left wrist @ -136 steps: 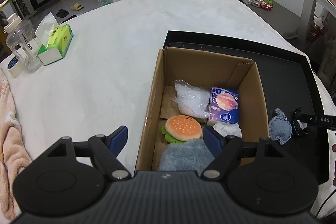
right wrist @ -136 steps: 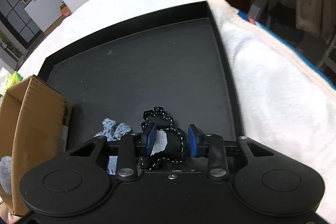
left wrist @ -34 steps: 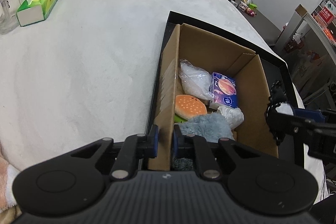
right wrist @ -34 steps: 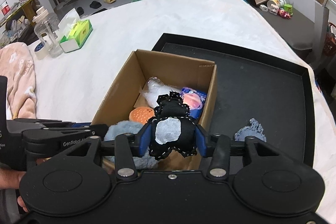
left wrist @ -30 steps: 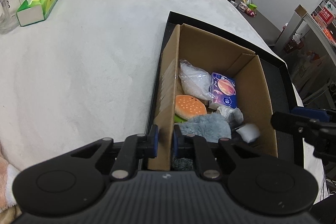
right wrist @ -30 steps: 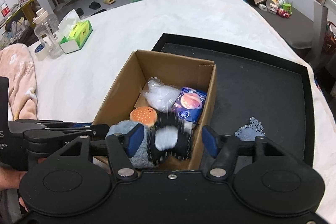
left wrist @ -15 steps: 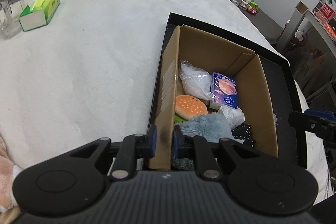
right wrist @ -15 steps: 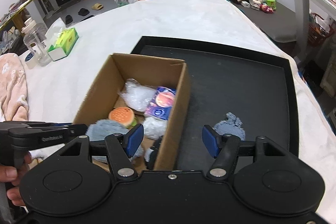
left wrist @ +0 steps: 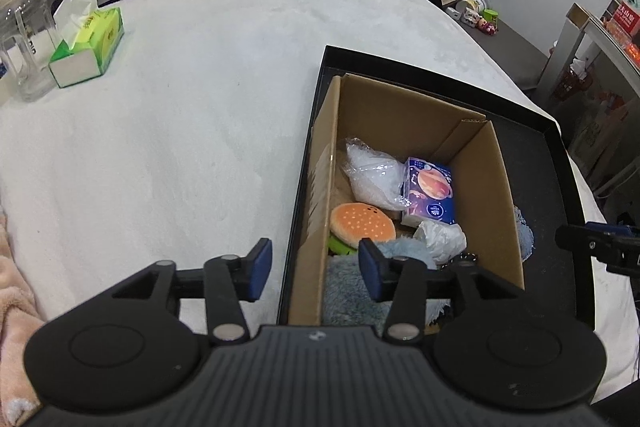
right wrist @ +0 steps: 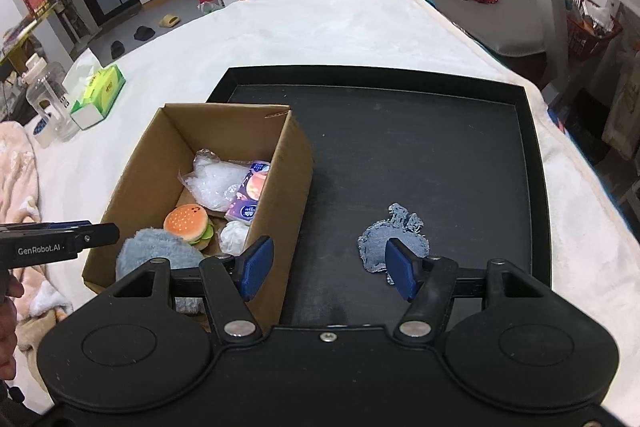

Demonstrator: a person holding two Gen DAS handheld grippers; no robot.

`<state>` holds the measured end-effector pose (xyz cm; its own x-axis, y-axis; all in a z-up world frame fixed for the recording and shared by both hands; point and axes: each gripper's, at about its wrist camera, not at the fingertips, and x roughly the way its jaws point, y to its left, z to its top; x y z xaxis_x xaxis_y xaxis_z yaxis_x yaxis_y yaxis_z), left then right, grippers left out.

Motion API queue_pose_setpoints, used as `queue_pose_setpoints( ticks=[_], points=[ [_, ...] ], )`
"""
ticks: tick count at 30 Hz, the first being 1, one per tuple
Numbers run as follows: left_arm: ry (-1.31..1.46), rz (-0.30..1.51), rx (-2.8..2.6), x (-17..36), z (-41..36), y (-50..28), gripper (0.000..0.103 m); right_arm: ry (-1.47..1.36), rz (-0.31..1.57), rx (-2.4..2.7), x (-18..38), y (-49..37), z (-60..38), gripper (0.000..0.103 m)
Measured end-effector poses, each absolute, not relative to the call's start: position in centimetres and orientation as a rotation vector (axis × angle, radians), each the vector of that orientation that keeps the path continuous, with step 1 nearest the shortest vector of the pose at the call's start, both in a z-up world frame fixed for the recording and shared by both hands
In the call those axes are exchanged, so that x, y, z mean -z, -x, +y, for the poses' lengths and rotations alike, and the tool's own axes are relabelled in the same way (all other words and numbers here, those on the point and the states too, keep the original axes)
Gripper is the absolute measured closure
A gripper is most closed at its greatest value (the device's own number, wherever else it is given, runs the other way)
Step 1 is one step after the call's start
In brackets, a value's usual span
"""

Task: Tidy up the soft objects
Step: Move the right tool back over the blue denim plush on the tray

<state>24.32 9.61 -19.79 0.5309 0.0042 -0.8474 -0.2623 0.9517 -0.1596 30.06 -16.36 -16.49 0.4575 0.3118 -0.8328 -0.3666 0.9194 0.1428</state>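
Observation:
A cardboard box (left wrist: 504, 187) (right wrist: 296, 179) stands in the left part of a black tray (right wrist: 440, 147). It holds a burger plush (left wrist: 362, 223) (right wrist: 187, 222), a blue fluffy item (left wrist: 348, 287) (right wrist: 152, 251), a clear plastic bag (left wrist: 374, 177), a purple tissue pack (left wrist: 430, 193) and a white wad (left wrist: 442, 239). A black item (left wrist: 466, 259) peeks out at the box's near right corner. A denim patch (right wrist: 394, 237) lies on the tray floor. My left gripper (left wrist: 314, 265) is open, astride the box's near left wall. My right gripper (right wrist: 328, 263) is open and empty, above the tray near the patch.
A green tissue box (left wrist: 86, 47) (right wrist: 98, 95) and a clear jar (left wrist: 24, 47) stand far left on the white cloth. A pink towel (right wrist: 20, 179) lies at the left edge. The tray's raised rim (right wrist: 536, 167) borders the right side.
My right gripper opened and dropped the black item into the box, then moved right over the tray. My left gripper, shut on the box's near wall, has opened.

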Motion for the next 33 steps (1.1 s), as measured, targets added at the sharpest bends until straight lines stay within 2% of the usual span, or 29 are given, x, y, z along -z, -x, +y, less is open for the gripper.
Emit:
queue_pose_setpoints(
  ticks=[2, 7, 9, 11, 13, 16, 18, 19, 20, 33],
  points=[
    [0.274, 1.006, -0.163, 19.7, 9.3, -24.5, 0.05, 0.055, 1.009, -0.418, 16.7, -30.4, -16.8, 0.037],
    [0.239, 1.022, -0.171, 19.7, 8.5, -24.7, 0.049, 0.04, 1.022, -0.415, 18.0, -31.5, -17.7, 0.036],
    [0.233, 1.028, -0.184, 19.8, 8.4, -24.8, 0.049, 0.033, 1.024, -0.412, 18.6, -31.9, -18.0, 0.032],
    [0.231, 1.033, -0.198, 19.9, 8.3, -24.9, 0.049, 0.017, 1.017, -0.406, 19.2, -32.2, -18.3, 0.023],
    [0.23, 1.038, -0.208, 20.0, 8.2, -25.1, 0.049, 0.0, 1.009, -0.406, 19.9, -32.5, -18.7, 0.019],
    [0.224, 1.05, -0.211, 20.2, 8.0, -25.4, 0.048, -0.013, 1.015, -0.411, 21.2, -32.7, -19.1, 0.019],
    [0.219, 1.059, -0.222, 20.3, 7.8, -25.6, 0.039, -0.017, 1.022, -0.415, 21.9, -32.9, -19.3, 0.019],
    [0.217, 1.062, -0.233, 20.3, 7.8, -25.7, 0.03, -0.017, 1.023, -0.419, 22.3, -33.0, -19.4, 0.019],
    [0.214, 1.06, -0.244, 20.3, 7.7, -25.9, 0.027, -0.016, 1.023, -0.421, 22.5, -33.0, -19.4, 0.019],
    [0.179, 1.076, -0.273, 20.6, 6.6, -27.4, 0.025, 0.006, 1.017, -0.42, 25.3, -33.7, -19.5, 0.019]
  ],
)
